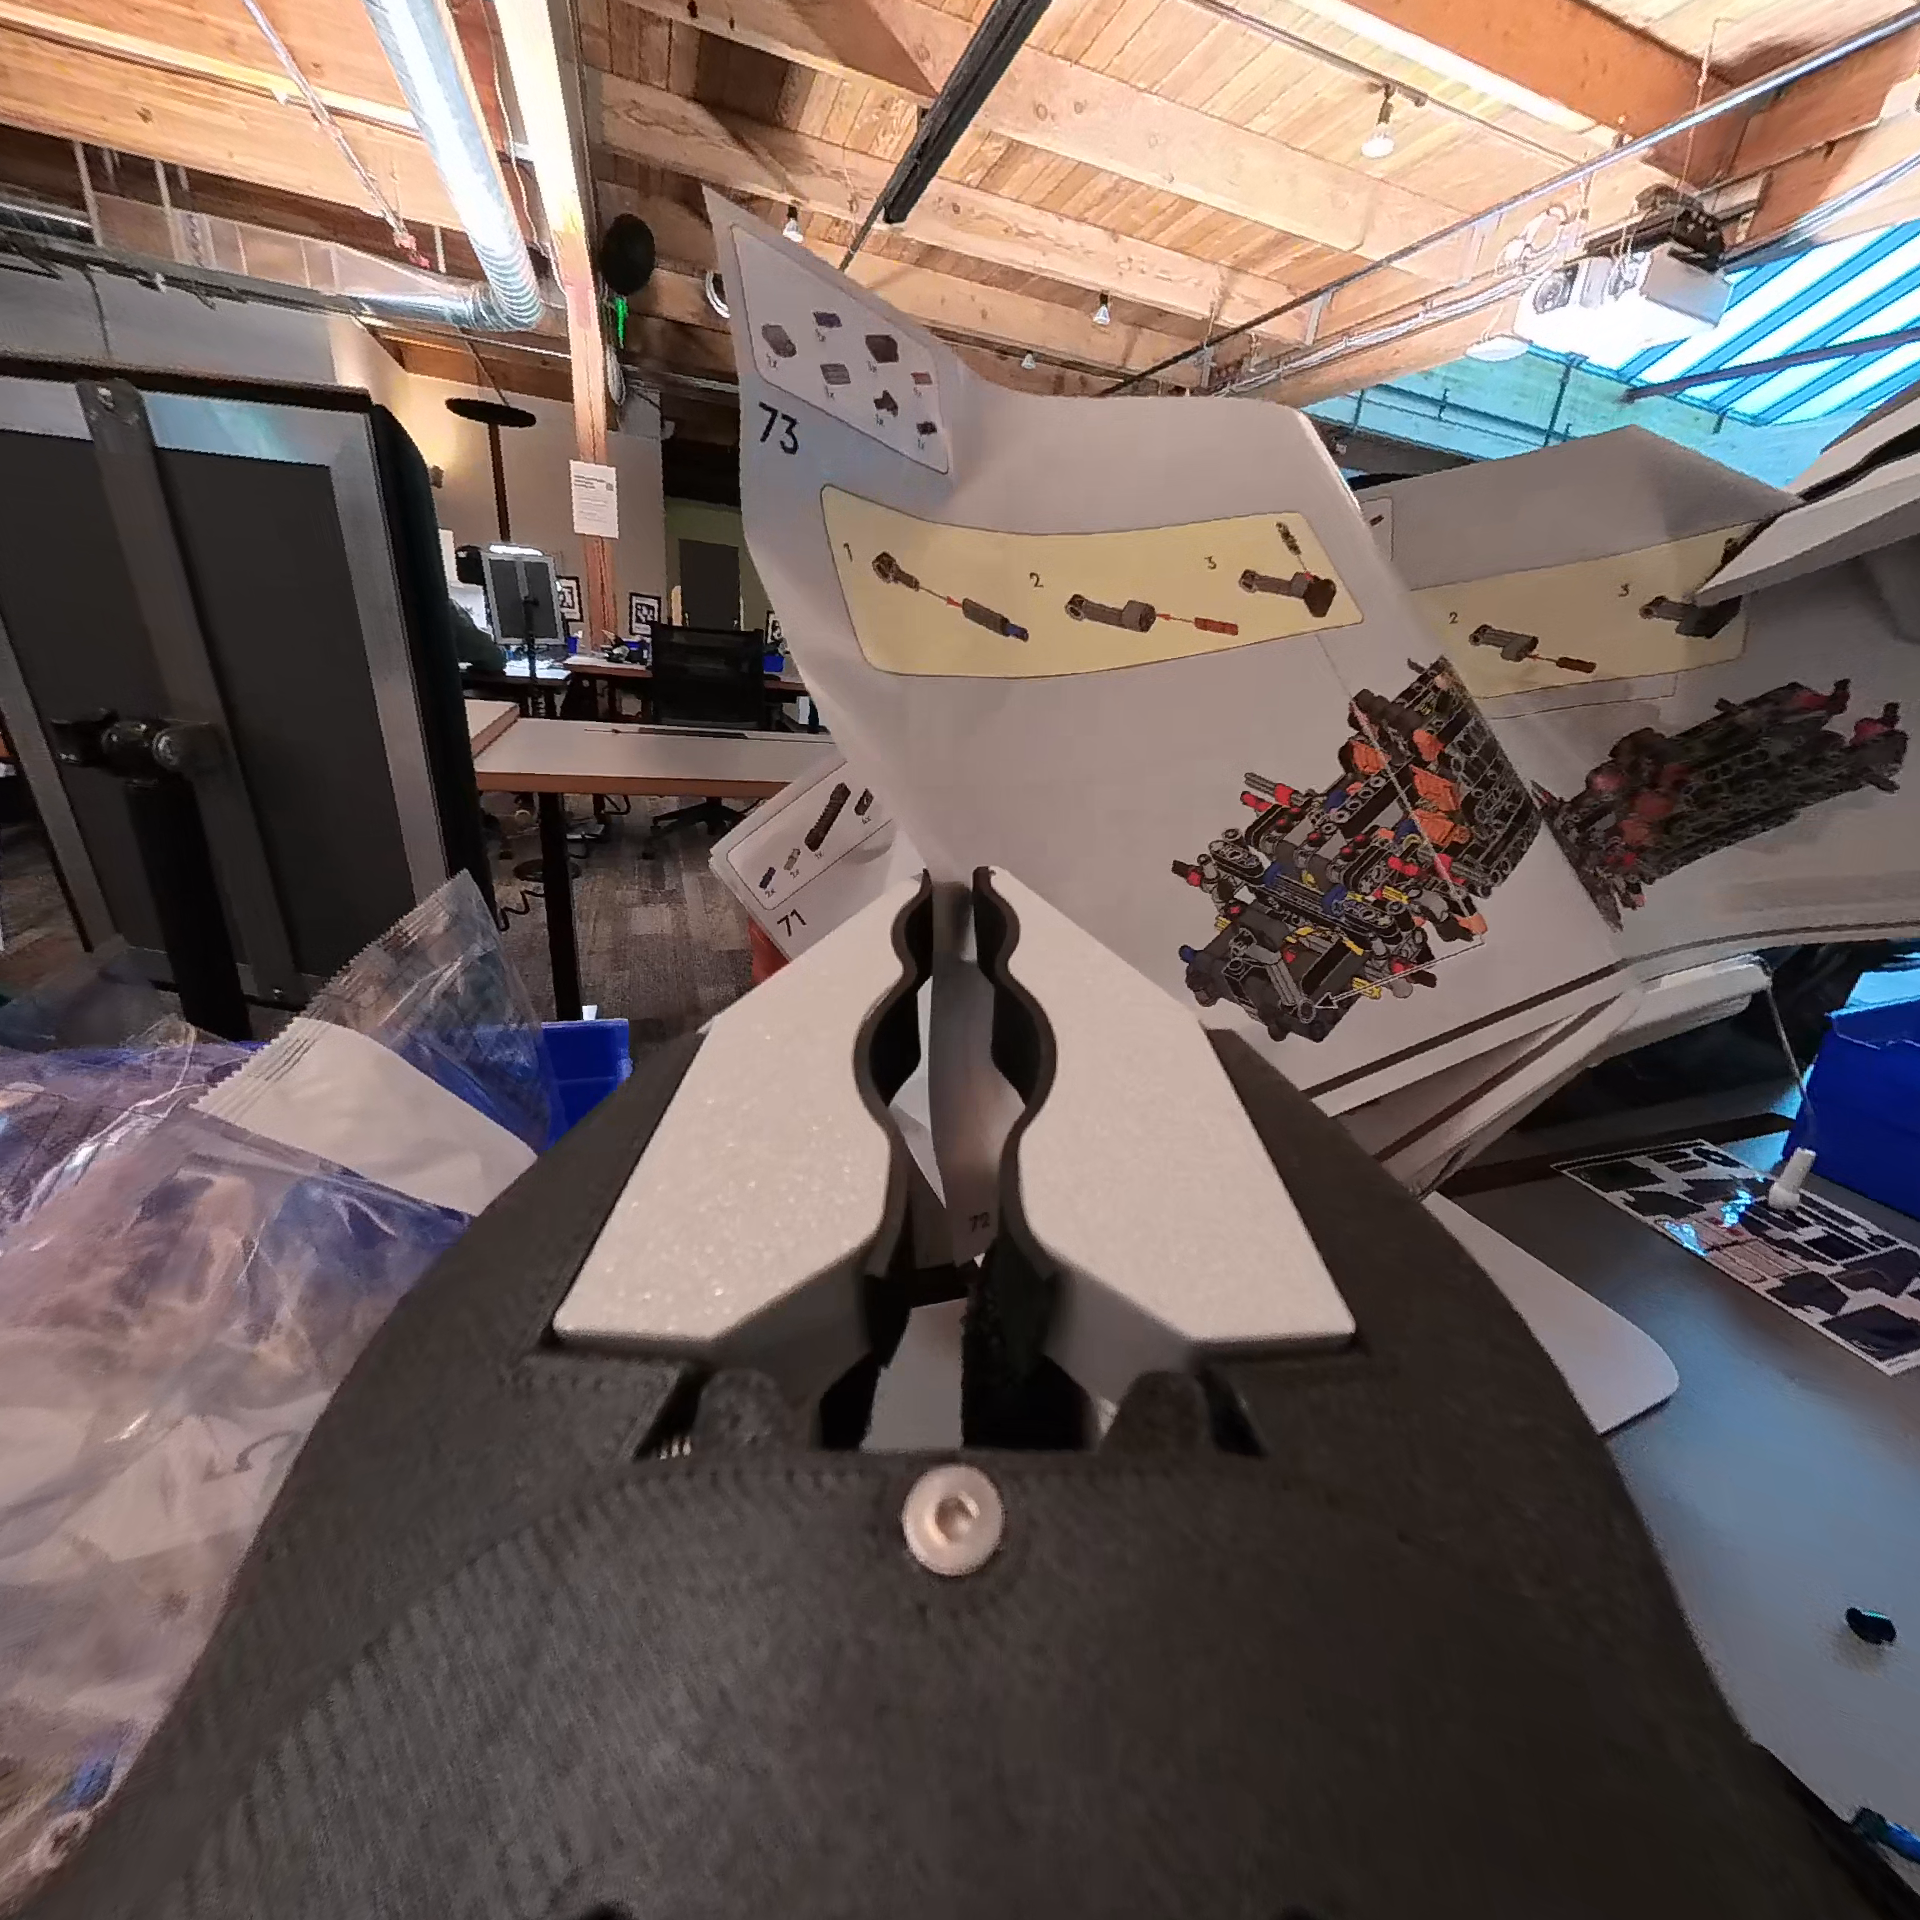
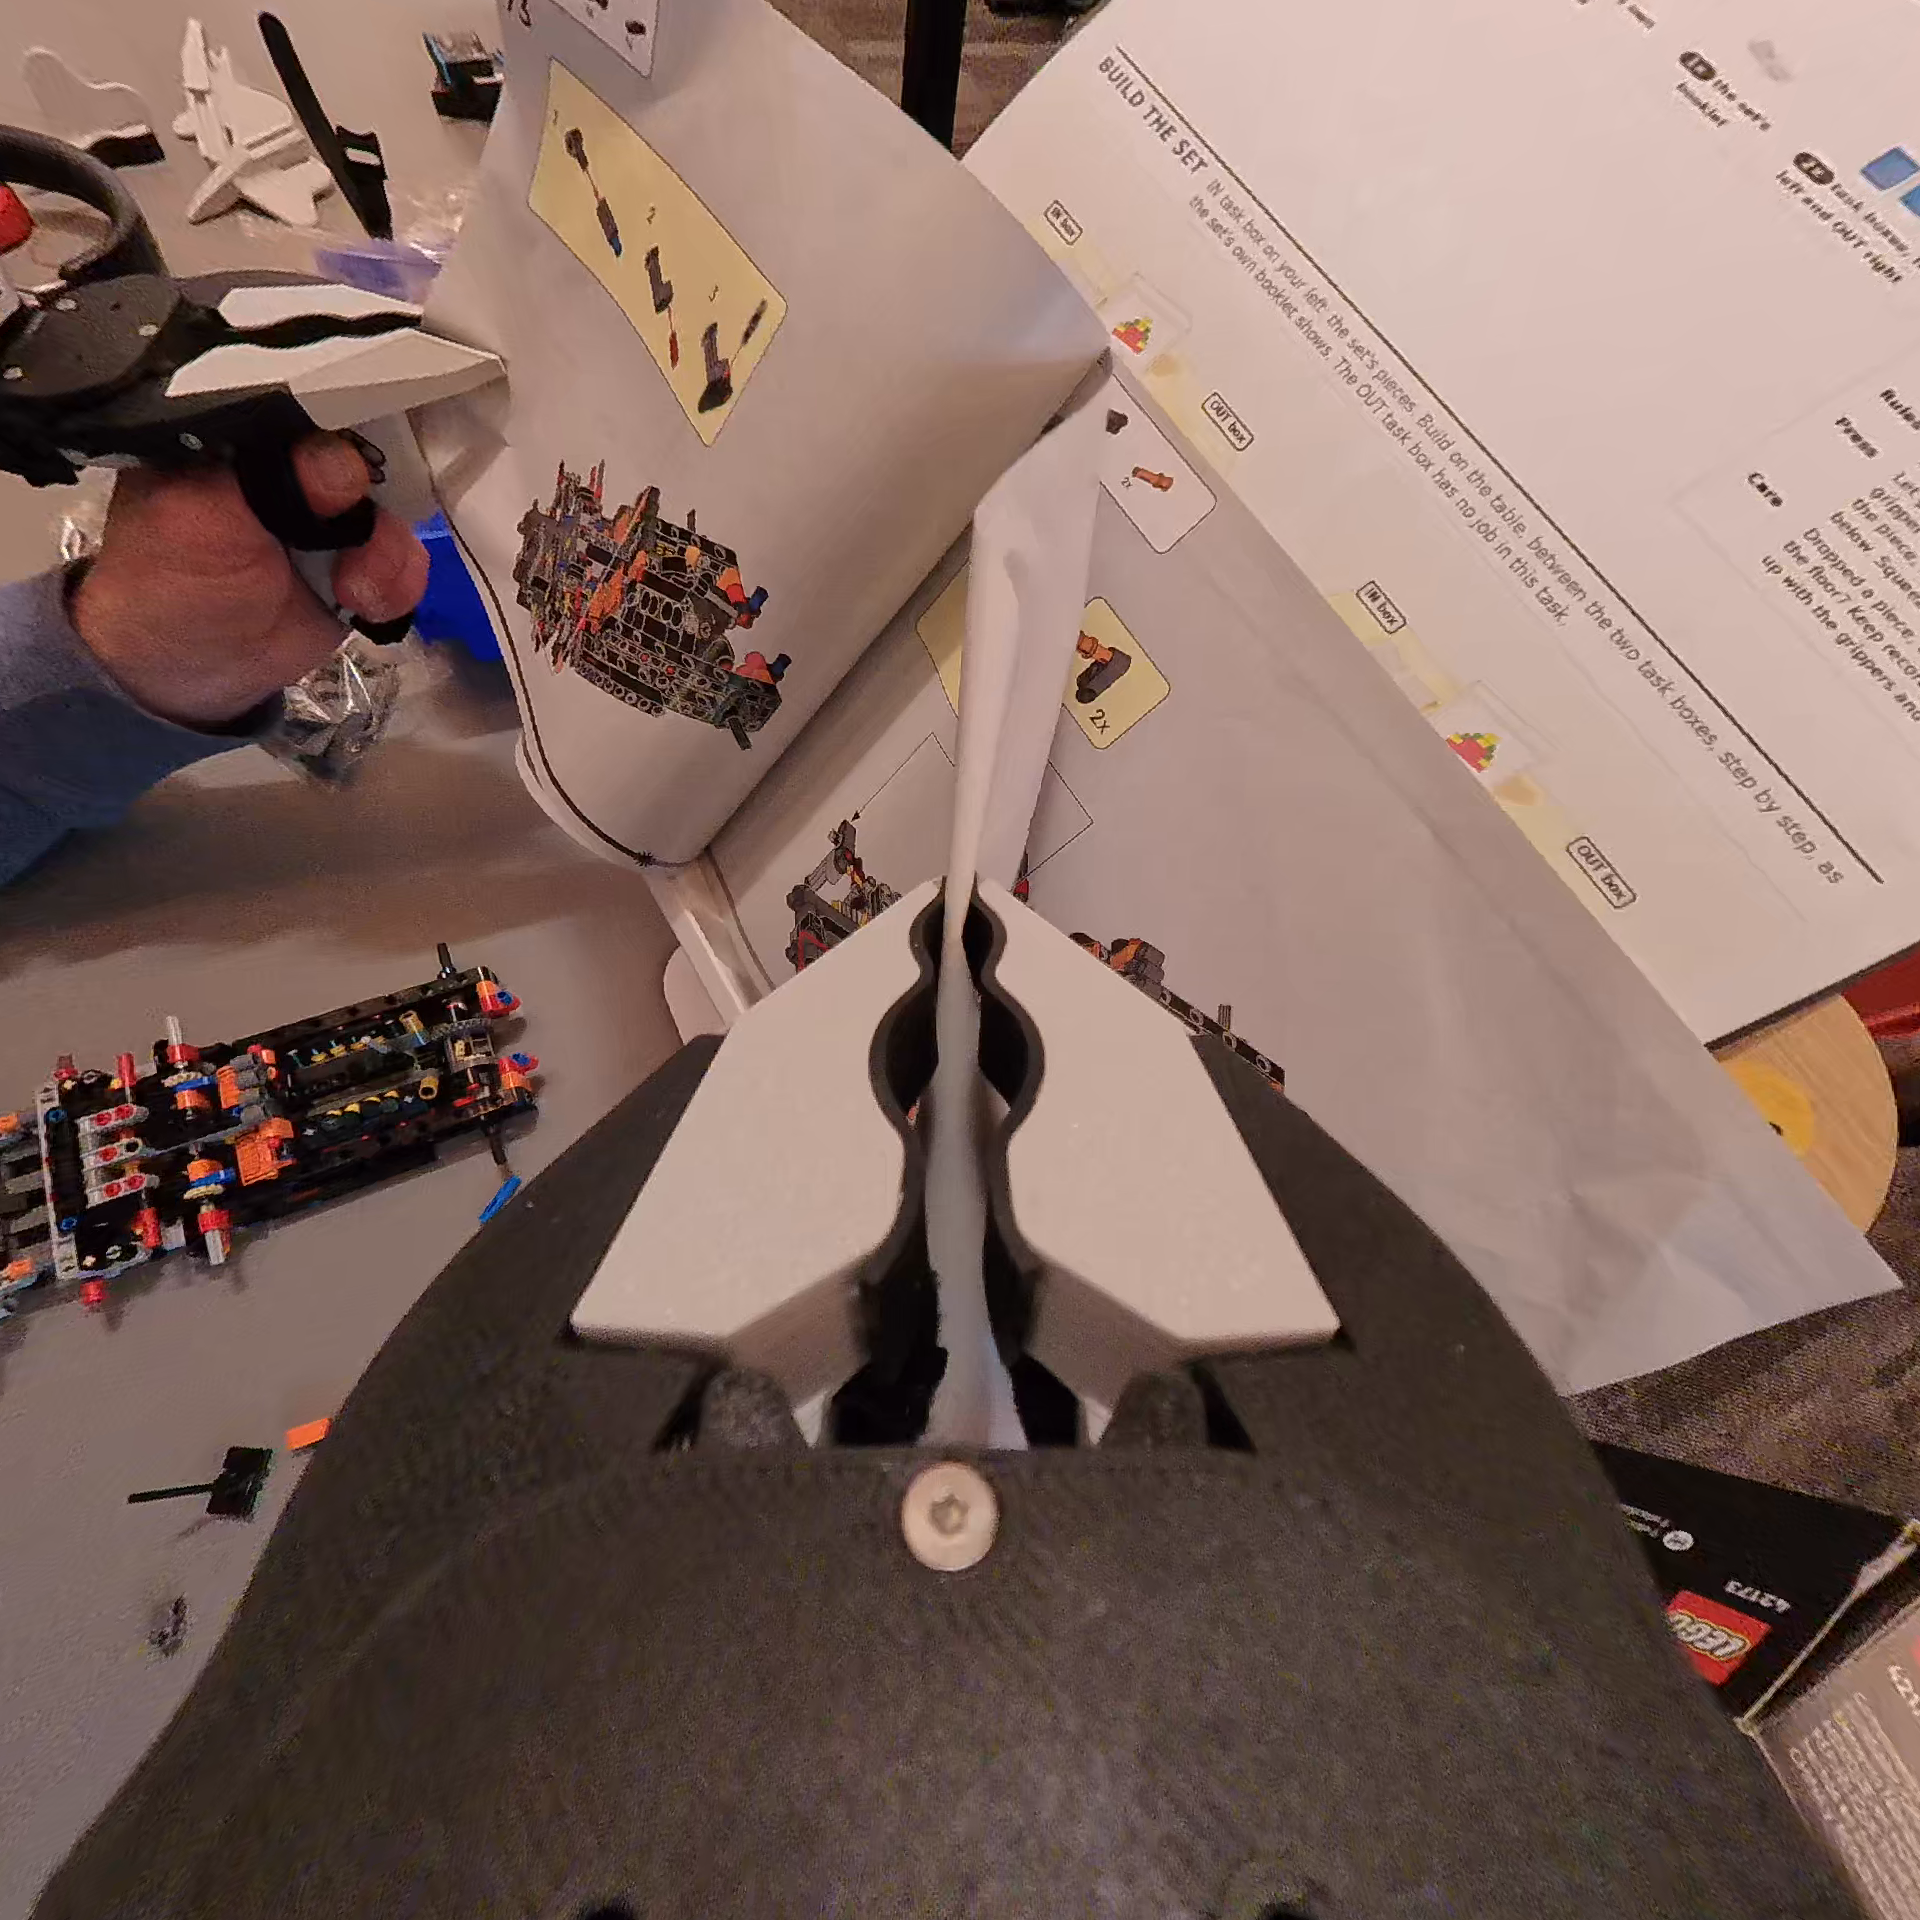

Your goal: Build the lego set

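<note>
Clamped between the fingers of the right claw (image 2: 961,914) was one thin page (image 2: 1013,644) of the booklet (image 2: 1351,1039), lifted edge-on, probably so it could be turned to the next step. Left of it and farther off, the left claw (image 2: 457,348), held in a hand (image 2: 208,592), was closed on a second page (image 2: 665,436), which curled upright above the spread; holding both leaves apart likely kept the pages from sticking together.

Seen from the left wrist, the left claw (image 1: 951,883) gripped that sheet's lower edge, with the printed page (image 1: 1091,727) rising ahead of it and clear bags (image 1: 208,1195) of parts to its left.

One part-built model (image 2: 260,1122), black with orange and red, lay on the tabletop (image 2: 312,883) to the right claw's lower left, untouched. Three or so loose pieces lay near it. One large instruction sheet (image 2: 1507,364) stood to the right, beyond the booklet.
</note>
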Demonstrator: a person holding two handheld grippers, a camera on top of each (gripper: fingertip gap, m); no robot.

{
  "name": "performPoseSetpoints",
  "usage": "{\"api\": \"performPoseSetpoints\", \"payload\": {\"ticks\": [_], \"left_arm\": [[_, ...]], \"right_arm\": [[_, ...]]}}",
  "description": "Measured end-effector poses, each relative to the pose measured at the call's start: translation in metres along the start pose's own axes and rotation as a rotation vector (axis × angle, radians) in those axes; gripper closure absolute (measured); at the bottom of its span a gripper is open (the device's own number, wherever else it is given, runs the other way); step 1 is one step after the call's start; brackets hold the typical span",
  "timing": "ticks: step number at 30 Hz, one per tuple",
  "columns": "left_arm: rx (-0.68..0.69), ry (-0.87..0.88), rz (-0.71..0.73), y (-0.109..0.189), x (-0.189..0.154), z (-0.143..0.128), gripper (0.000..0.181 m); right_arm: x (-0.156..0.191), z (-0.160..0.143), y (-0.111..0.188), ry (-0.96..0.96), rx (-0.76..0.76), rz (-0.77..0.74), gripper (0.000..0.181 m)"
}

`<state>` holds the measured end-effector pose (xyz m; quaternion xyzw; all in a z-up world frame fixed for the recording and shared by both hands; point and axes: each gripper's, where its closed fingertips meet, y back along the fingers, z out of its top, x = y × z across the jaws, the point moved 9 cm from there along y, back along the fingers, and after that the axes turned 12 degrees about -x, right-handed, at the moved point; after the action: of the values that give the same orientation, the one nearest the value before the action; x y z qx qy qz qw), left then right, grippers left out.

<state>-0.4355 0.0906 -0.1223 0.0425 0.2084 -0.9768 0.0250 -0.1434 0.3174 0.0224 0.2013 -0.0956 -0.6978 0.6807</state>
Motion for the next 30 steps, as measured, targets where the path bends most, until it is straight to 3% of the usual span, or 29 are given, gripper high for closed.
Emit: {"api": "performPoseSetpoints", "payload": {"ticks": [14,18,23,26,30], "left_arm": [[-0.001,0.006,0.006,0.001,0.001,0.002,0.176],[-0.031,-0.037,0.058,0.003,0.003,0.009,0.164],[-0.111,-0.163,0.085,0.008,-0.003,0.036,0.141],[-0.153,-0.290,0.015,0.010,-0.024,0.053,0.135],[-0.140,-0.372,-0.327,0.006,-0.075,0.057,0.121]], "right_arm": [[0.006,0.005,-0.003,-0.030,-0.001,0.047,0.181],[0.018,0.013,-0.014,-0.084,-0.039,0.136,0.181],[0.036,0.032,-0.033,-0.128,-0.099,0.240,0.181],[0.046,0.042,-0.049,-0.151,-0.125,0.280,0.181],[0.057,0.058,-0.071,-0.183,-0.179,0.295,0.181]]}}
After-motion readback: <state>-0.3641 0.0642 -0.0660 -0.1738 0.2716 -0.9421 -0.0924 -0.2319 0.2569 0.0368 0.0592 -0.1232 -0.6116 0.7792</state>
